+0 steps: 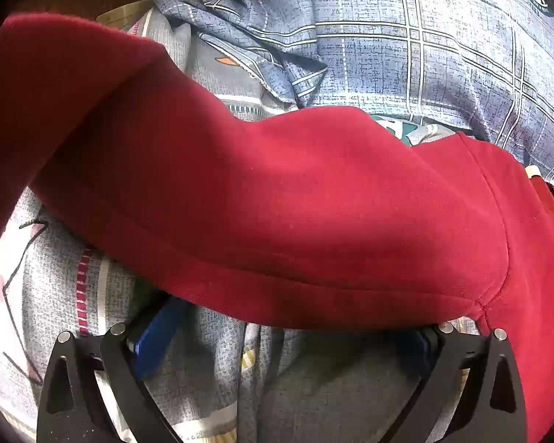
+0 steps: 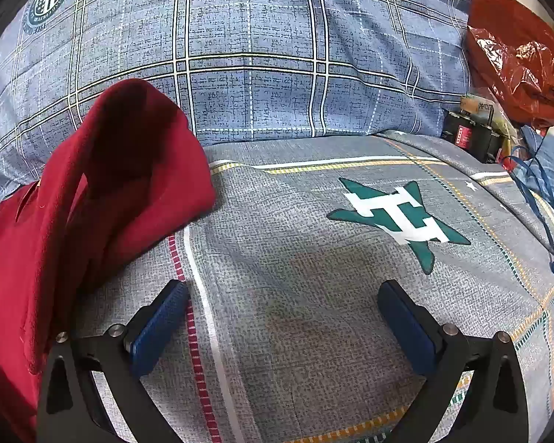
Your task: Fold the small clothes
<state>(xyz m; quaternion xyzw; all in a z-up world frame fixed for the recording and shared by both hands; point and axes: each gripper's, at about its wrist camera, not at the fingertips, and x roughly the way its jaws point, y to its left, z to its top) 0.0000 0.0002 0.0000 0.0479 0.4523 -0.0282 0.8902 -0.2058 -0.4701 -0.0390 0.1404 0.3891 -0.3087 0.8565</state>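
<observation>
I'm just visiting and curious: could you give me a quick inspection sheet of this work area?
Surface: grey patterned bedsheet with a green star print.
Job's things: red garment, lying bunched, not folded flat.
Clutter: blue plaid quilt; red plastic bag; black box.
Grippers: left gripper open, fingertips under the garment's edge; right gripper open, empty.
Cables: blue cord.
Surroundings: nothing seen.

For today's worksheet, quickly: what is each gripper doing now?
Left gripper: open, holding nothing; the red fleece garment lies across its fingertips.
Right gripper: open, empty, over the grey patterned bedsheet.
</observation>
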